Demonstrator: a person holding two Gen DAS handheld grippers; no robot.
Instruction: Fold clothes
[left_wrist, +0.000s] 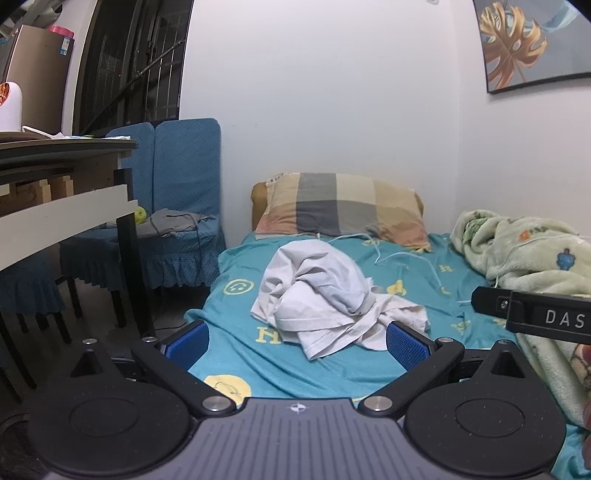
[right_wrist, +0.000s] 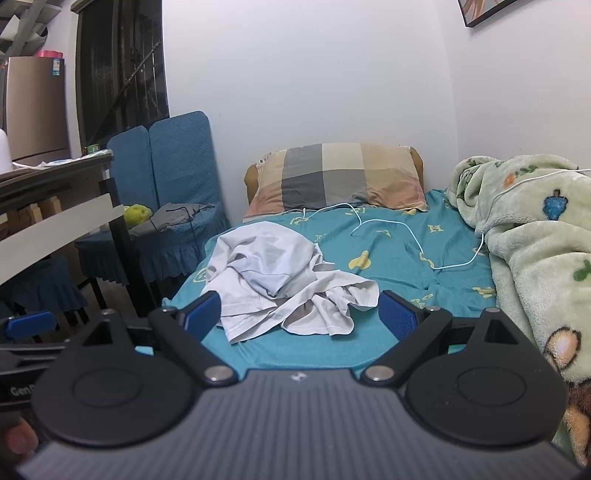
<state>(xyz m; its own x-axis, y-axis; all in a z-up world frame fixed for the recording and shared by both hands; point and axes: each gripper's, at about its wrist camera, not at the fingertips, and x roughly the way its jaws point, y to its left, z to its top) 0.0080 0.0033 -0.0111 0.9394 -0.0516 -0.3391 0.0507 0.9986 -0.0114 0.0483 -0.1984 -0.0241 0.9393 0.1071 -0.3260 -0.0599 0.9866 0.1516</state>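
Note:
A crumpled white garment (left_wrist: 325, 291) lies in a heap on the teal bed sheet (left_wrist: 417, 280); it also shows in the right wrist view (right_wrist: 280, 280). My left gripper (left_wrist: 297, 345) is open and empty, just short of the heap's near edge. My right gripper (right_wrist: 301, 314) is open and empty, its blue pads (right_wrist: 397, 314) either side of the heap's near edge. Part of the right gripper's body shows at the right edge of the left wrist view.
A checked pillow (left_wrist: 343, 208) lies at the bed's head by the wall. A green fleece blanket (right_wrist: 535, 236) is piled along the right side. A white cable (right_wrist: 417, 236) lies on the sheet. Blue covered chairs (left_wrist: 177, 206) and a table (left_wrist: 62, 192) stand left.

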